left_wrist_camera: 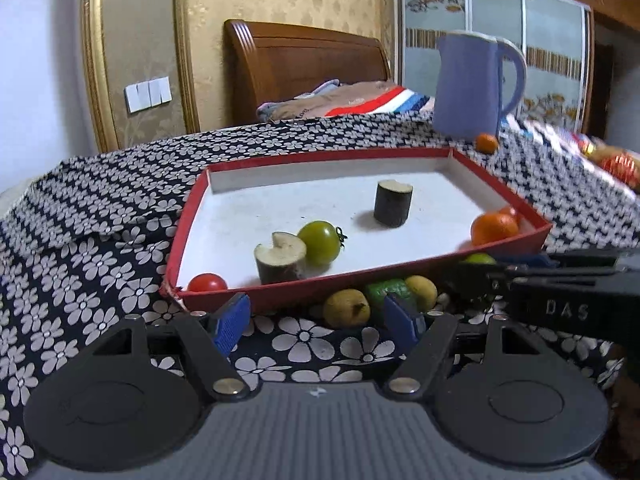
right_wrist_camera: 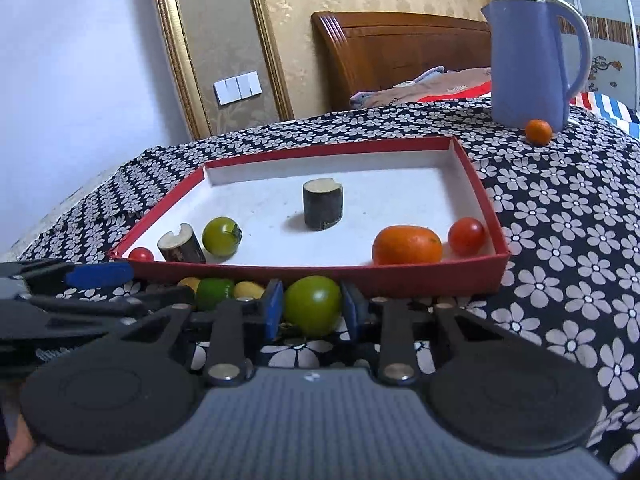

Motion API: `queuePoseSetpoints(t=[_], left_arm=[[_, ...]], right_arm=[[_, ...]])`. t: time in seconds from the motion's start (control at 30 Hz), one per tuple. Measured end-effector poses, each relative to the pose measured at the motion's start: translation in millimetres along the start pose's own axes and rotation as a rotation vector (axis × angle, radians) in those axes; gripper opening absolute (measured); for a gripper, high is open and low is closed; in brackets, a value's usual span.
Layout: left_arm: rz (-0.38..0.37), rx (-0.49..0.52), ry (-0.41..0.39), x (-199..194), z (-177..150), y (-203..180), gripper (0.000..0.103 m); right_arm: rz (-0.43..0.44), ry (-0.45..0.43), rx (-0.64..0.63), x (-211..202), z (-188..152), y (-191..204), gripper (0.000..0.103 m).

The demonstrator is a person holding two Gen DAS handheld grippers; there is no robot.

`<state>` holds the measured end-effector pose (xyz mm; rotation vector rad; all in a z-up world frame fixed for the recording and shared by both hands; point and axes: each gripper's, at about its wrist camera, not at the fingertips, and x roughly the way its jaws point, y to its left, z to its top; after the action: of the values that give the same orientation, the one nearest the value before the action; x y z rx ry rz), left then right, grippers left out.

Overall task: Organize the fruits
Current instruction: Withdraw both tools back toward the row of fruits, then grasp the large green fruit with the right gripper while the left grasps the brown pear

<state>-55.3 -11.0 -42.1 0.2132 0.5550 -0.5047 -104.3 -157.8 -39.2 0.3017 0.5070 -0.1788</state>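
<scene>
A red box (left_wrist_camera: 256,292) (right_wrist_camera: 400,276) with a white floor holds a green tomato (left_wrist_camera: 320,240) (right_wrist_camera: 221,236), two dark cut stubs (left_wrist_camera: 280,256) (right_wrist_camera: 322,204), a red tomato (left_wrist_camera: 207,282) (right_wrist_camera: 141,255), an orange (left_wrist_camera: 493,228) (right_wrist_camera: 407,245) and another red tomato (right_wrist_camera: 466,235). My right gripper (right_wrist_camera: 312,310) is shut on a green tomato (right_wrist_camera: 312,306) just in front of the box. My left gripper (left_wrist_camera: 316,320) is open over the cloth, near a yellow fruit (left_wrist_camera: 346,307), a lime (left_wrist_camera: 386,289) and a second yellow fruit (left_wrist_camera: 422,292).
A blue pitcher (left_wrist_camera: 472,84) (right_wrist_camera: 528,68) stands behind the box with a small orange (left_wrist_camera: 487,143) (right_wrist_camera: 538,131) at its foot. The flowered cloth (right_wrist_camera: 560,240) covers the table. A bed lies beyond. The right gripper shows in the left wrist view (left_wrist_camera: 560,280).
</scene>
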Motion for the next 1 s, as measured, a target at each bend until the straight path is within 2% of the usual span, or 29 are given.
queuePoseSetpoints(t=[0.1,0.13,0.23,0.27,0.37,0.63,0.73,1.0], left_arm=[[0.013,0.002,0.0,2,0,0,0.067],[-0.005,-0.018,0.007,3,0,4,0.065],[-0.066,-0.055,0.02,3,1,11,0.05],[-0.077,-0.054,0.02,3,0,11,0.043],[-0.095,-0.028,0.019,0,-3,7,0.031],[-0.112,-0.013,0.019,5,0,4,0.03],[-0.123,-0.011,0.017,4,0,4,0.023],[-0.12,-0.003,0.0,-1,-2,3,0.018]], right_arm=[[0.0,0.0,-0.01,1,-1,2,0.03],[0.002,0.0,-0.009,1,-1,2,0.03],[0.011,0.008,0.009,2,-1,-1,0.03],[0.014,0.012,0.017,3,-1,-3,0.03],[0.018,0.013,0.027,3,-2,-4,0.03],[0.015,0.016,0.02,3,-2,-3,0.03],[0.014,0.017,0.018,4,-2,-2,0.03],[0.012,0.013,0.023,4,-1,-3,0.03]])
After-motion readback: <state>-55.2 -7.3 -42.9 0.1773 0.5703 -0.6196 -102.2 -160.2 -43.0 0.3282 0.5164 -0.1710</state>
